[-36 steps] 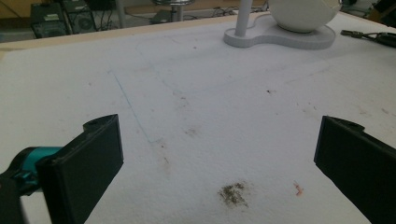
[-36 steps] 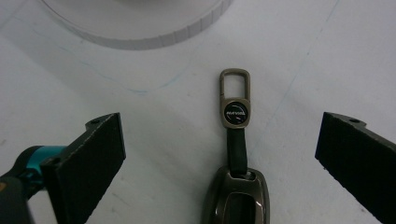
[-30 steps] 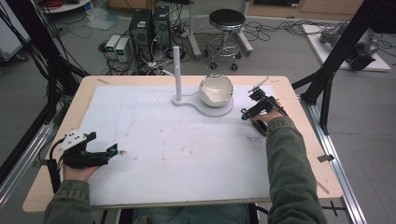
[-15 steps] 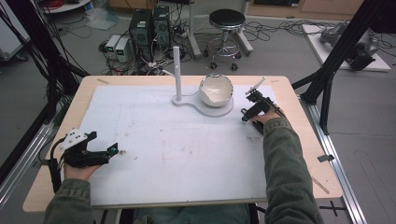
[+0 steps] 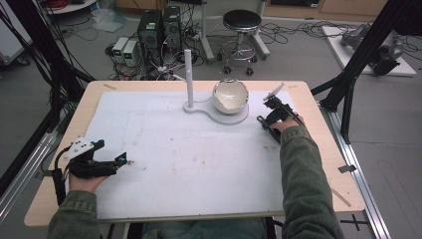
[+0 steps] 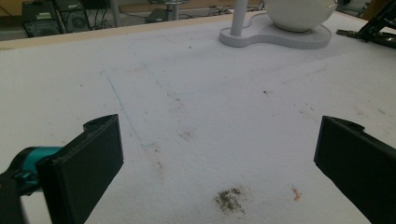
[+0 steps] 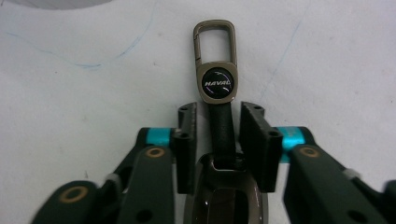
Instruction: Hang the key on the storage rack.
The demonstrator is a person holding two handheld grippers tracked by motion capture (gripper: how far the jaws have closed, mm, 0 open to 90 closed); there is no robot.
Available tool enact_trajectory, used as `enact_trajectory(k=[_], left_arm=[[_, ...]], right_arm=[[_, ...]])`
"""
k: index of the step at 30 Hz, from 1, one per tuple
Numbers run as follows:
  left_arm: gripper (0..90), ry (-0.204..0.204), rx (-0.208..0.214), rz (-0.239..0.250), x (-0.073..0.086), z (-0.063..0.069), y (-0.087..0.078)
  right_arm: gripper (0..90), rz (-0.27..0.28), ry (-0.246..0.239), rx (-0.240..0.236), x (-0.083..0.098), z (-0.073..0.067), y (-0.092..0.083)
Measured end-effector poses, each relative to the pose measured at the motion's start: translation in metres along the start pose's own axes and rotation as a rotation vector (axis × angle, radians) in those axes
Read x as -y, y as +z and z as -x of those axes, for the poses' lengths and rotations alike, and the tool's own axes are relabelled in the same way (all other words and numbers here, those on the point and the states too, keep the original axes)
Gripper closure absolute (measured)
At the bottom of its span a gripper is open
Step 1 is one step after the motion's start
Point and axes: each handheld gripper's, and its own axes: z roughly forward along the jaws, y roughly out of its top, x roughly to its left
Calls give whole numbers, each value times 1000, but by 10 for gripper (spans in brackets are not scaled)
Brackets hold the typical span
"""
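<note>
right of the bowl [image 5: 230,95], the right gripper [image 7: 219,135] has just been closing its fingers around the key fob [image 7: 215,88] on the table [image 5: 308,149]; whether they pinch it i cannot tell. the left gripper [image 6: 219,154], well left of the bowl, has its fingers spread.

The white mat [image 5: 199,164] on the table [image 5: 318,149] lies open across its whole middle and near edge, so a hand can sweep freely between the left gripper [image 5: 122,160] at the near left corner and the right gripper [image 5: 263,121] toward the far right. The one obstacle stands at the middle of the far edge: a white stand [image 5: 219,112] with an upright post [image 5: 188,74] and a bowl [image 5: 230,95] just beside it. Between that stand and the right gripper only a narrow gap remains. The far left corner is bare. In the right gripper view, the key fob [image 7: 219,116] sits between the jaws, with open mat ahead of it.
</note>
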Motion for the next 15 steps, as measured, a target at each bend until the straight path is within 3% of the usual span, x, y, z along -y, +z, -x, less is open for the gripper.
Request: enact_trajectory(k=[2, 7, 11, 13, 15], left_arm=[[17, 0, -2, 2, 0, 0, 0], [18, 1, 4, -2, 0, 0, 0], [17, -1, 2, 1, 0, -1, -1], [17, 1, 1, -2, 0, -1, -1], [17, 2, 1, -7, 0, 0, -1]], right_arm=[[805, -5, -15, -2, 0, -2, 0], [836, -2, -81, 34, 0, -8, -1], [837, -5, -71, 9, 1, -6, -3], [836, 9, -75, 38, 2, -6, -4], [836, 10, -72, 9, 3, -3, -7]])
